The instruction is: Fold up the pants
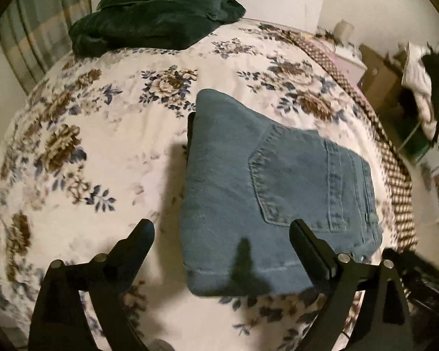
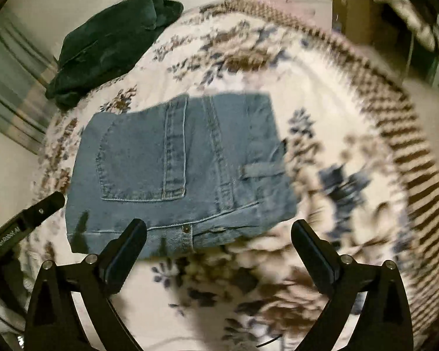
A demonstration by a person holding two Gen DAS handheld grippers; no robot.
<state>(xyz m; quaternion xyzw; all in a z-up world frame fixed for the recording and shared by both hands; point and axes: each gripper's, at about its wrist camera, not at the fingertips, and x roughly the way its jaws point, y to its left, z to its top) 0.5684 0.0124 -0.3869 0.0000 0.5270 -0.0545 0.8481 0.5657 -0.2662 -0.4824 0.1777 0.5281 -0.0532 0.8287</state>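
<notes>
- The pants [image 1: 275, 193], blue denim, lie folded into a compact rectangle on the bed [image 1: 108, 122], back pocket up, on the floral cover.
- In the left wrist view the left hand-held gripper [image 1: 222, 231] has its fingers spread wide, holding nothing; the bundle lies from 12 to 2 o'clock ahead of it, and its right finger overlaps the bundle's near hem edge. Whether that finger touches the cloth I cannot tell.
- In the right wrist view the right hand-held gripper [image 2: 219, 231] is likewise spread wide and holding nothing; the pants lie from 10 to 12 o'clock, the near edge just beyond its left finger.
- The bundle's long axis runs roughly away from the left hand-held gripper, towards 1 o'clock.
- Judgement: both sit close to the near edge, the left more squarely over it, so any last tidy or lift would fall to the left first.
- A dark green garment [image 1: 158, 14] lies well apart at 11 o'clock, near the headboard.
</notes>
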